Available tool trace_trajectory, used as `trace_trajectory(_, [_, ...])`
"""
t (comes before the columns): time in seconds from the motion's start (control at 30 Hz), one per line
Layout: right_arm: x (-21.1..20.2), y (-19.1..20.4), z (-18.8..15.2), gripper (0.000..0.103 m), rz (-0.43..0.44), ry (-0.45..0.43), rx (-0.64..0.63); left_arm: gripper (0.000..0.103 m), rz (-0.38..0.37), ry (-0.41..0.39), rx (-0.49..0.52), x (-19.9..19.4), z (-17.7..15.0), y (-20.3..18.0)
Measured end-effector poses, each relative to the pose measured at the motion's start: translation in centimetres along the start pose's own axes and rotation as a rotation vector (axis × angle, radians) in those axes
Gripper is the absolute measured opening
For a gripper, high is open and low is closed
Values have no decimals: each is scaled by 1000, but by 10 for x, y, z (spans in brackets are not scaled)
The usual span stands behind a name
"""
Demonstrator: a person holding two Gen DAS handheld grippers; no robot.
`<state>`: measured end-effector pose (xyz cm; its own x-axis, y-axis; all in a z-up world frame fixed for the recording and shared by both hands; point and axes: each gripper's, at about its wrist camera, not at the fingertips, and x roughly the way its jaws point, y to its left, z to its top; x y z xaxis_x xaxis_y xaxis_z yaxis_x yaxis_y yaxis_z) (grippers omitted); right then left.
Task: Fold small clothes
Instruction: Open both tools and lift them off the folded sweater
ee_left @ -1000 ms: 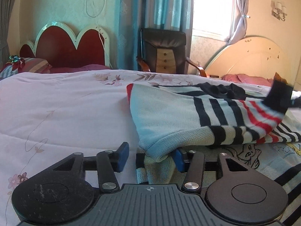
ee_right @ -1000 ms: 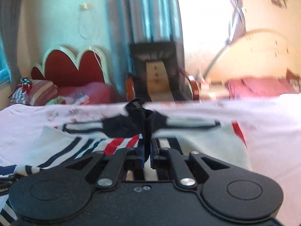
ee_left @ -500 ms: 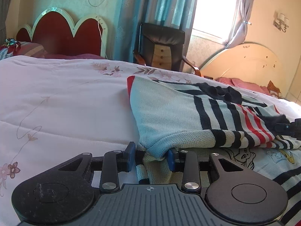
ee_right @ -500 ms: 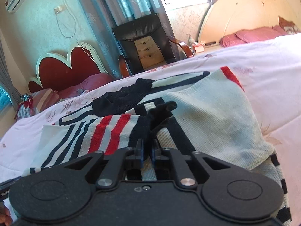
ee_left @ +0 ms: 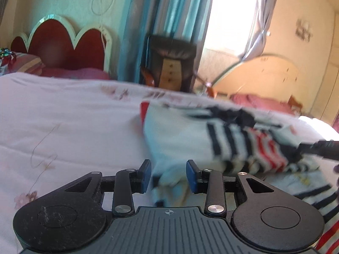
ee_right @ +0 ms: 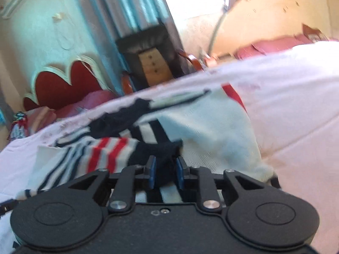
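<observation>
The bed [ee_left: 63, 114] with its pale flowered cover carries the sweater [ee_left: 182, 135], which lies across it ahead of both tools, its long side running from left to right. The sweater is light knit with black and red stripes and a dark collar, and 1 side is already laid over the body. The right tool [ee_right: 164, 172] is nearer to the dark cuff [ee_right: 161, 154]; its jaws are a little apart, the cuff between them, not clearly pressed. The left tool [ee_left: 168, 174] is partly open around the pale hem [ee_left: 169, 177], without a clear grip.
</observation>
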<state>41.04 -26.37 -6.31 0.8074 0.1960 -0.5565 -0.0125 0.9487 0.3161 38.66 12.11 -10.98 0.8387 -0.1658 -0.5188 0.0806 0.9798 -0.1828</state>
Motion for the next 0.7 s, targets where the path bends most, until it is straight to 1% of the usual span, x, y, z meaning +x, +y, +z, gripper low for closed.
trace_trajectory(0.07, [1, 11, 2, 19, 26, 2, -43, 35, -28, -12, 4, 12, 7, -12])
trace_trajectory(0.1, [4, 17, 1, 19, 29, 5, -67, 35, -39, -2, -1, 21, 6, -16])
trace_trajectory(0.13, [8, 21, 0, 19, 26, 13, -87, 35, -36, 34, -1, 34, 3, -20])
trace_trajectory(0.17, [15, 24, -2, 19, 19, 37, -104, 35, -19, 100, 8, 50, -4, -22])
trace_trajectory(0.2, [24, 26, -5, 18, -10, 84, -125, 35, -15, 120, 27, 59, -11, -23])
trace_trajectory(0.23, [34, 27, -8, 18, -37, 140, -149, 35, -10, 98, 50, 58, -12, -25])
trace_trajectory(0.27, [32, 29, -7, 18, -33, 122, -170, 36, -9, 111, 57, 56, -8, -27])
trace_trajectory(0.3, [30, 31, -3, 20, -33, 131, -173, 36, -11, 88, 51, 52, -2, -27])
trace_trajectory(0.33, [25, 33, 2, 20, -15, 110, -169, 36, -18, 56, 41, 51, 5, -26])
trace_trajectory(0.37, [21, 35, 8, 21, 15, 65, -166, 36, -25, 36, 35, 55, 12, -26])
trace_trajectory(0.4, [22, 39, 13, 21, 35, 41, -167, 36, -23, 31, 38, 63, 21, -28])
trace_trajectory(0.5, [46, 62, 27, 21, 85, 47, -192, 37, -19, 24, 81, 93, 44, -36])
trace_trajectory(0.57, [67, 82, 29, 20, 112, 59, -250, 44, -12, 62, 82, 118, 53, -35])
trace_trajectory(0.6, [79, 90, 28, 17, 111, 82, -282, 63, 3, 103, 84, 133, 54, -32])
trace_trajectory(0.63, [92, 95, 26, 17, 85, 116, -310, 77, 19, 146, 98, 147, 52, -27])
trace_trajectory(0.67, [103, 98, 23, 17, 52, 155, -336, 77, 21, 164, 116, 154, 48, -22])
trace_trajectory(0.7, [104, 97, 20, 17, 56, 138, -351, 76, 12, 154, 122, 153, 49, -19])
